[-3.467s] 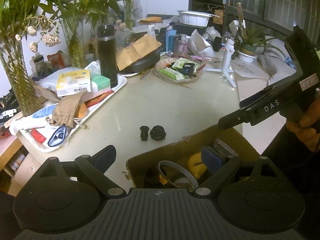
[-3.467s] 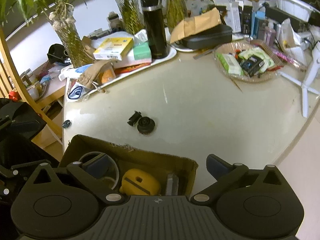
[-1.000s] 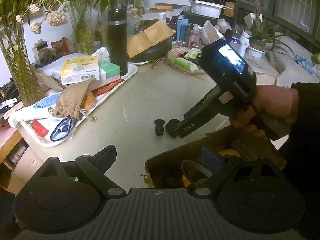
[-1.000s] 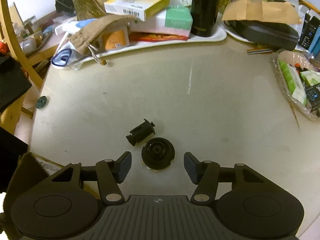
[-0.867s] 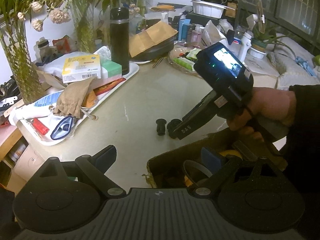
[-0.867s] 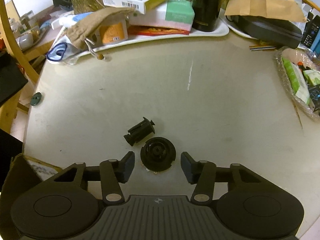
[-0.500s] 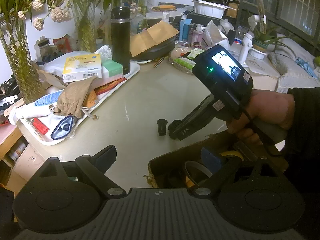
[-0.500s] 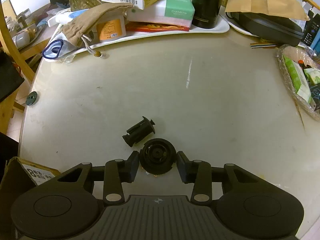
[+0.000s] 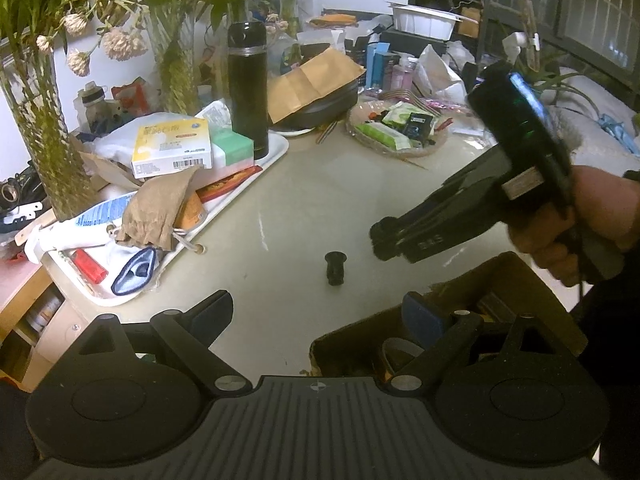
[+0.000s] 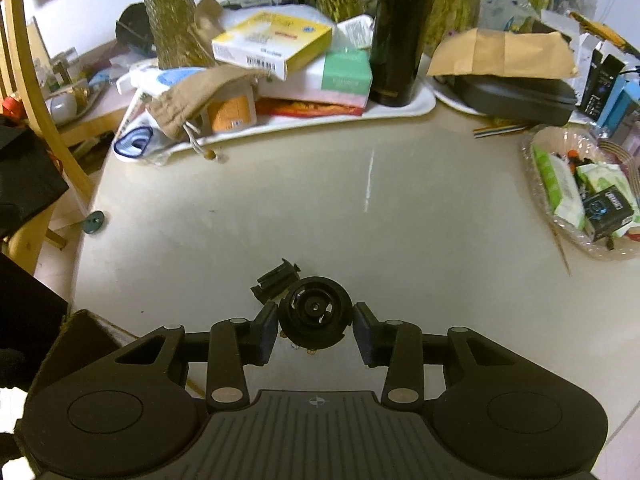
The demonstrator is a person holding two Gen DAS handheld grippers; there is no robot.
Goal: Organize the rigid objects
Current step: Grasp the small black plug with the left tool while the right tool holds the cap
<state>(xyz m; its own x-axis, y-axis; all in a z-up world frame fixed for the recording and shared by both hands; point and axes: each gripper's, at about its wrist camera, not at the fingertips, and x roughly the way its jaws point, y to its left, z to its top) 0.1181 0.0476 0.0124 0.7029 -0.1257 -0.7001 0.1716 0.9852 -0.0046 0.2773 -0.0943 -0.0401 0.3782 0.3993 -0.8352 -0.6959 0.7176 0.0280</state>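
Note:
In the right wrist view my right gripper (image 10: 316, 330) is shut on a black round knob-like part (image 10: 315, 312), held just above the beige table (image 10: 360, 220). A small black cylindrical part (image 10: 276, 280) lies on the table right behind it. The left wrist view shows that same small part (image 9: 335, 268) alone on the table, with the right gripper (image 9: 384, 240) and a person's hand (image 9: 580, 220) raised to its right. My left gripper (image 9: 316, 314) is open and holds nothing, its right finger over the open cardboard box (image 9: 352, 336), which contains a tape roll.
A white tray (image 9: 276, 152) piled with boxes, a cloth pouch and a black flask (image 9: 247, 84) lines the table's far left. A basket of packets (image 9: 400, 132) sits at the back right. Plant vases stand behind. The box's corner (image 10: 80, 332) shows at lower left.
The right gripper's jaws closed onto the round black part and lifted it off the table. The small cylindrical part stayed put. The left gripper kept still.

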